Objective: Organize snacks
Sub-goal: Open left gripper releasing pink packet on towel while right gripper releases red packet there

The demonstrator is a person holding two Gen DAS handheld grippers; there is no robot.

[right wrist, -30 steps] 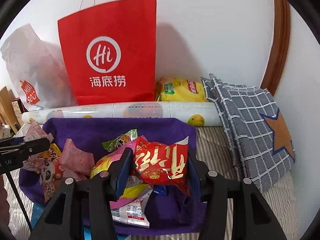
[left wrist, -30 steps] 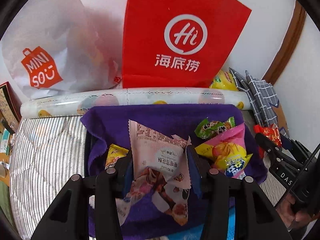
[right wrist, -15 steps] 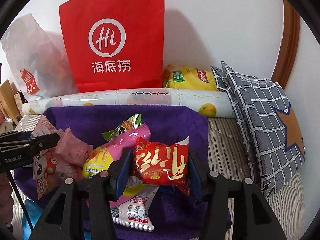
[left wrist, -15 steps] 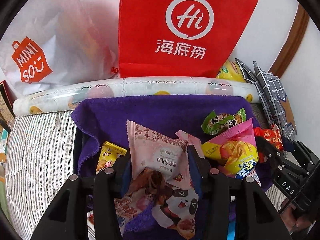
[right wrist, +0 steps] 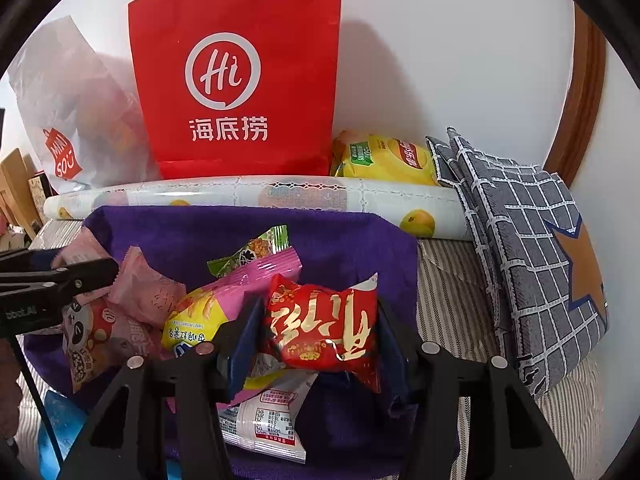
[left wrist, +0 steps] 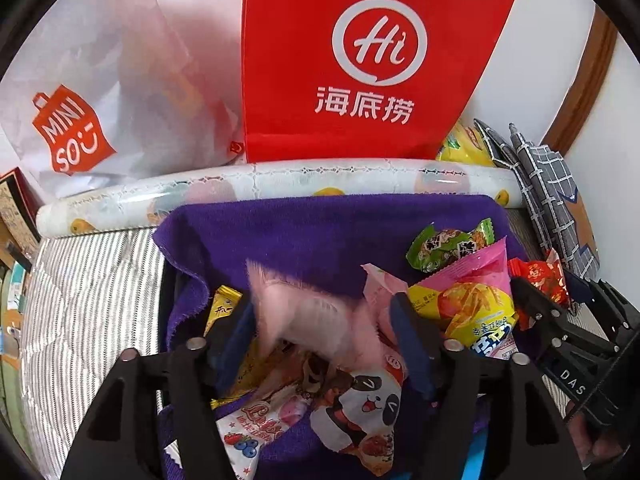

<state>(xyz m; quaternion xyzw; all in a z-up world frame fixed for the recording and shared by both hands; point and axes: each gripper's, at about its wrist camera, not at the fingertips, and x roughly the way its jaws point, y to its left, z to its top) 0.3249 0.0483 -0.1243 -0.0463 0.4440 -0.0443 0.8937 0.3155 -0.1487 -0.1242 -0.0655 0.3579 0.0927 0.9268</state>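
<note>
Left gripper [left wrist: 324,320] fingers opening, light pink packet [left wrist: 320,312] dropping free; right gripper [right wrist: 316,332] fingers opening around crinkly red packet [right wrist: 324,328]; pinch sealed ends.

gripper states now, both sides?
Left tongs: opening, pink packet blurred between them, dropping free.
Right tongs: opening slightly, red packet between the pads, seemingly held.

A striped quilted bed [right wrist: 452,280] carries everything. A purple towel [right wrist: 240,232] lies at the frame's centre, a patterned roll [right wrist: 248,192] just above it. Red [right wrist: 240,80] and white [right wrist: 72,120] bags stand upper left; checked cushions [right wrist: 528,240] lean at right.
</note>
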